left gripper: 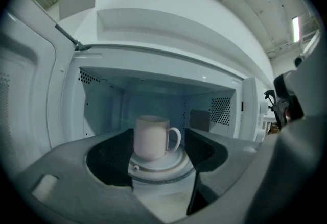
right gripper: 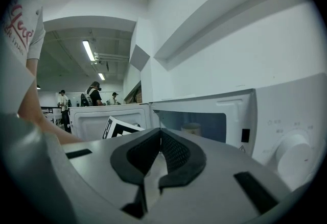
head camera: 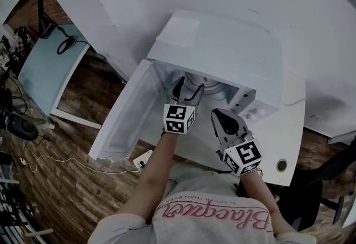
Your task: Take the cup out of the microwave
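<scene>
Cup (left gripper: 150, 138) sits upright dead ahead of the left gripper (head camera: 188, 88), jaws wide open and empty, handle to their right, while the right gripper (right gripper: 160, 139) is closed on nothing, farther off.

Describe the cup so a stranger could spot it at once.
Find the white microwave, door swung open. Inside is a round turntable. The cup is the pale mug upright on it, handle to the right in the left gripper view.
</scene>
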Demonstrator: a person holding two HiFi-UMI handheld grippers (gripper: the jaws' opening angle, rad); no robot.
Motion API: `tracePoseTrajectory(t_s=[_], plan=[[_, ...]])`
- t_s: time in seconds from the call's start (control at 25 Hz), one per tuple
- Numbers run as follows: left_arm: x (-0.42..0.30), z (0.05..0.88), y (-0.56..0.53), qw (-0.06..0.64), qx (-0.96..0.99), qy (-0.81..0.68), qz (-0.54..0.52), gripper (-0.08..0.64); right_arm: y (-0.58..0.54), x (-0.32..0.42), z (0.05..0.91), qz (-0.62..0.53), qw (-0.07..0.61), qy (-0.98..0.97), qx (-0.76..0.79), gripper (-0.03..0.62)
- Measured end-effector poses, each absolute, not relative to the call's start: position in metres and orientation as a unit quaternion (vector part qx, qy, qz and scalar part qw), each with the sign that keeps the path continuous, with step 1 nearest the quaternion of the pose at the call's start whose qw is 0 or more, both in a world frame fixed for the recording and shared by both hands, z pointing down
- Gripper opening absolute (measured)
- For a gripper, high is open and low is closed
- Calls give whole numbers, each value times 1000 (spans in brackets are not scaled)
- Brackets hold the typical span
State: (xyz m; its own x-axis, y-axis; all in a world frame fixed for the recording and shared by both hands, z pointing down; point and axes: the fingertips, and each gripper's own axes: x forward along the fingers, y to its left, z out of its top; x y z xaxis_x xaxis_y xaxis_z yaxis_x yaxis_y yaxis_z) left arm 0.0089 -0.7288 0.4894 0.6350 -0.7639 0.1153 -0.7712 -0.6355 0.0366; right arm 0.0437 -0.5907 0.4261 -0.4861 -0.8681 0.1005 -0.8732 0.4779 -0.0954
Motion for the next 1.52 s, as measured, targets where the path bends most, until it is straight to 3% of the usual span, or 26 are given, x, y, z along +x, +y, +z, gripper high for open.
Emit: tracePoseTrajectory(t_s=[0.4, 0.76, 0.96, 1.28, 1.52], plan=[[20, 508, -772, 28, 907, -416, 58, 302, -597, 51, 461, 63, 16, -854, 516, 12], [36, 516, -799, 9, 917, -388, 93, 421, -599, 53, 488, 63, 23, -857, 511, 12], [49, 520, -807, -13, 925, -360, 123, 448, -601, 52, 497, 68, 21, -859, 507, 13], [57, 522, -815, -43, 930, -331, 154, 453, -601, 50, 505, 65, 20, -863, 500, 12], [62, 524, -811, -25, 932, -323, 159, 430, -598, 50, 506, 60, 18, -864, 500, 12]])
